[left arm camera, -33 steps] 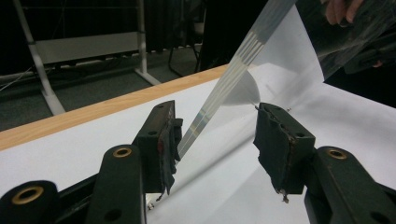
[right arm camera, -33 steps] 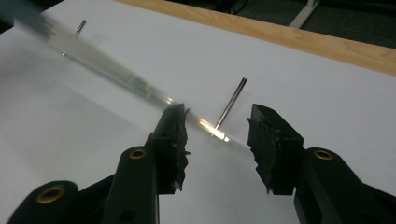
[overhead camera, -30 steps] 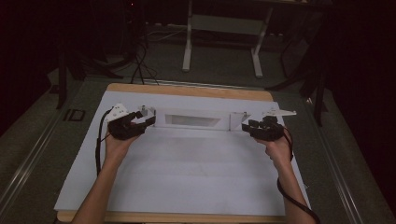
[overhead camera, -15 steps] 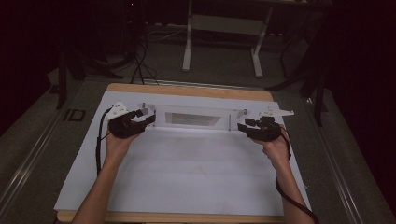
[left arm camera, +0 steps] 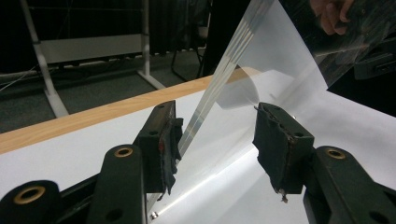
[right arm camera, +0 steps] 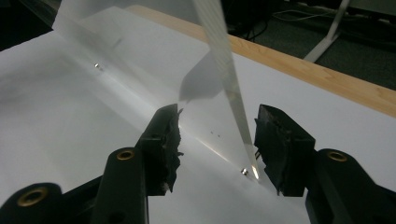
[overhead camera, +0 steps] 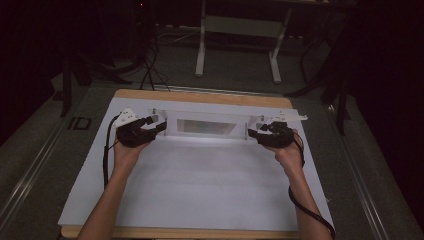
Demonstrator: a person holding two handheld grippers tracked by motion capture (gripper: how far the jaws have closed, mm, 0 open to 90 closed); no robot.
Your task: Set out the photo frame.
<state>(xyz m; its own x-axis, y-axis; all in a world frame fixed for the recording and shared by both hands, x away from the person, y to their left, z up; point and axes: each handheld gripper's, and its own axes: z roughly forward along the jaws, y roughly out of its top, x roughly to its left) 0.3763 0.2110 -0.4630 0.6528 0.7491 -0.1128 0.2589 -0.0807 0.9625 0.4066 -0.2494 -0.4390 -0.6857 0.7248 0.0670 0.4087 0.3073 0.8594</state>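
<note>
The table (overhead camera: 210,97) is seen from above and behind the person in the high view, which faces forward and down from well back, so that the floor beyond is taken in. Each gripper view is set close behind its own two black jaws and looks low along the white sheet (left arm camera: 65,158) toward the clear panel (left arm camera: 261,70). The panel (overhead camera: 207,125) and sheet are shared by all three views.

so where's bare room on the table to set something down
The white sheet is bare between the two forearms, from the clear plastic strip to the near edge. It is crowded along that strip, where the open left claw and right claw straddle its ends.
</note>
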